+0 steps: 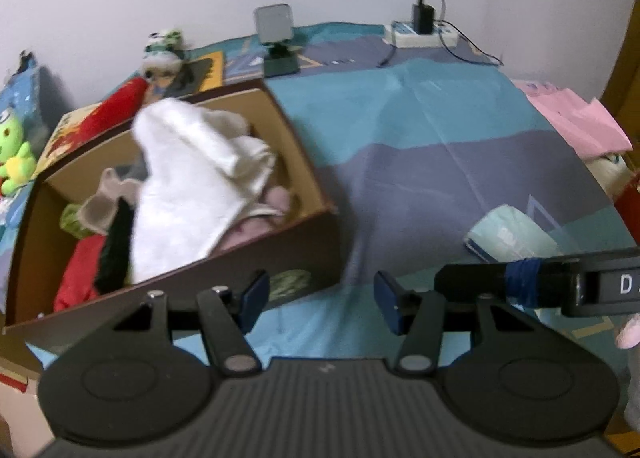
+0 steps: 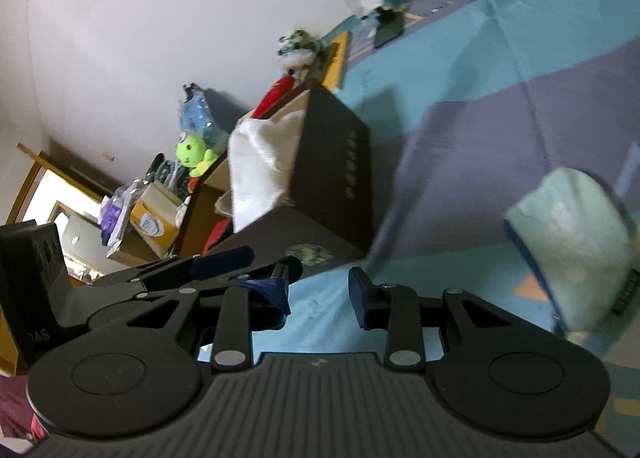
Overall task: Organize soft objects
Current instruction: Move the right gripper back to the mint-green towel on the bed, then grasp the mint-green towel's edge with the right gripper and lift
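Home bedroom: bedsheet (image 1: 420, 138), plush toys (image 1: 14, 154) (wall-side clutter).

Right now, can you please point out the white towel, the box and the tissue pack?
white towel (image 1: 192, 174): left wrist view, on its middle fold.
box (image 1: 308, 166): left wrist view, on its right inner wall.
tissue pack (image 2: 576, 234): right wrist view, on its pale green face.

Black ribbed left gripper (image 1: 320, 300) and right gripper (image 2: 320, 298), blue-padded jaws, silver pivot screws, round embossed discs.
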Action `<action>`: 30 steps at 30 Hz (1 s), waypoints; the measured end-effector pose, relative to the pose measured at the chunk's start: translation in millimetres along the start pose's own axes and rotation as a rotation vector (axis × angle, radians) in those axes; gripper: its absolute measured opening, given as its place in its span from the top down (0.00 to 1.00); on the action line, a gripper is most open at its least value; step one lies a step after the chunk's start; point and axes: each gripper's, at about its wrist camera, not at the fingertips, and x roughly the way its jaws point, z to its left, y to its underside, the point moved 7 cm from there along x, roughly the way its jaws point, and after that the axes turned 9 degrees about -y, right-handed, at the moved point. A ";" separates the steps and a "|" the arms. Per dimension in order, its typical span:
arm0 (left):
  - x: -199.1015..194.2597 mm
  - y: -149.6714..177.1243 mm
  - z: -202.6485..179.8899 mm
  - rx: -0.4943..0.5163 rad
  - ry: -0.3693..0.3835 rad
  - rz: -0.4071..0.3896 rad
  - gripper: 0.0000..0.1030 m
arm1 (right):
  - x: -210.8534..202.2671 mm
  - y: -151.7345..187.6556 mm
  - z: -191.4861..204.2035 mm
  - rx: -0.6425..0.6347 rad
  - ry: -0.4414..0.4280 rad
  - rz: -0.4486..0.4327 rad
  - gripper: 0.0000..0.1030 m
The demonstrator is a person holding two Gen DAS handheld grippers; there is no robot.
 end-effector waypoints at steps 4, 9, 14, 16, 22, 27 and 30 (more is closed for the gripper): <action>9.8 -0.5 -19.8 0.039 0.010 0.023 0.45 | -8.8 1.2 -14.6 0.032 0.017 -0.008 0.84; 22.5 -0.4 -37.7 0.080 0.027 0.055 0.45 | -16.6 1.7 -31.8 0.059 0.046 -0.015 0.84; 35.7 1.4 -53.4 0.118 0.036 0.085 0.44 | -25.4 1.6 -46.5 0.088 0.071 -0.026 0.84; 40.3 1.2 -59.1 0.130 0.039 0.095 0.44 | -29.6 1.9 -51.3 0.099 0.082 -0.034 0.84; 52.7 -0.4 -75.0 0.162 0.055 0.119 0.44 | -41.9 0.2 -65.1 0.127 0.113 -0.064 0.84; 62.3 -0.3 -88.8 0.195 0.066 0.135 0.43 | -51.3 -1.7 -75.5 0.131 0.156 -0.086 0.84; 68.3 -0.3 -96.2 0.211 0.076 0.148 0.43 | -58.2 -2.9 -82.0 0.141 0.174 -0.101 0.84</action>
